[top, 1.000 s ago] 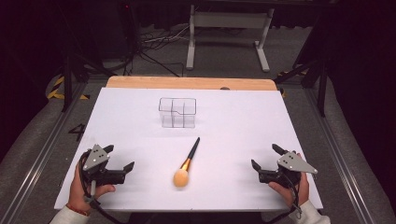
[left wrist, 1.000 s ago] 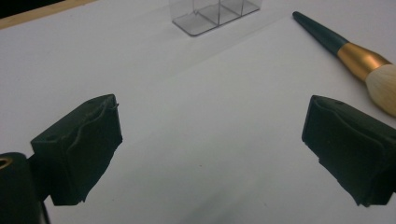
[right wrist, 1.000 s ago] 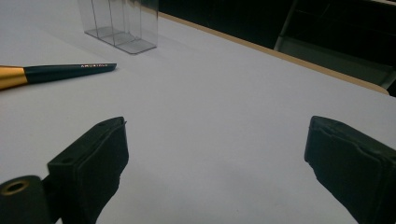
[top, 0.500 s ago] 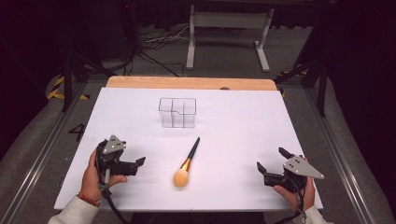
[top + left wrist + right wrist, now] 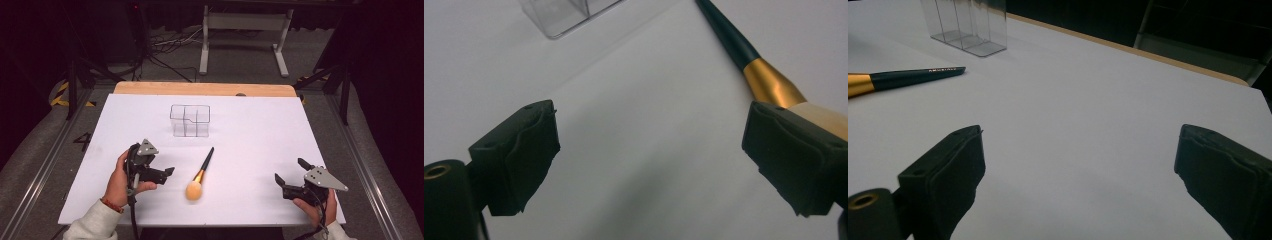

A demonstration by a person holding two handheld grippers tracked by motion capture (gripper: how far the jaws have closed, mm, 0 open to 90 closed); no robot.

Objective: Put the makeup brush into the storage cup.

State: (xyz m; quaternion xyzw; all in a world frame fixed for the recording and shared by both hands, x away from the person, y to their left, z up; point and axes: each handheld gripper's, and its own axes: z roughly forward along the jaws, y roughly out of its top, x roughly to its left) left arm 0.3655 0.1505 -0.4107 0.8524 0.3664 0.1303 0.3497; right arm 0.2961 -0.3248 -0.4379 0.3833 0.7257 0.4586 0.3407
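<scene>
Makeup brush [image 5: 201,173] is lying near the white table's [image 5: 260,125] front middle, bristles toward us. We are judging it light, stiff-handled and soft-tipped, so we are taking the dark handle. Left gripper [image 5: 167,172] is just beside it, jaws wide, nothing between; right gripper [image 5: 290,175] also gapes empty. Clear organizer [image 5: 189,120] is standing well apart, leaving open room.

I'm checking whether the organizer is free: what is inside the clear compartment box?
The clear compartment box looks empty; white table cover shows through its walls. The makeup brush lies outside, nearer the person. Nothing covers the box.
</scene>
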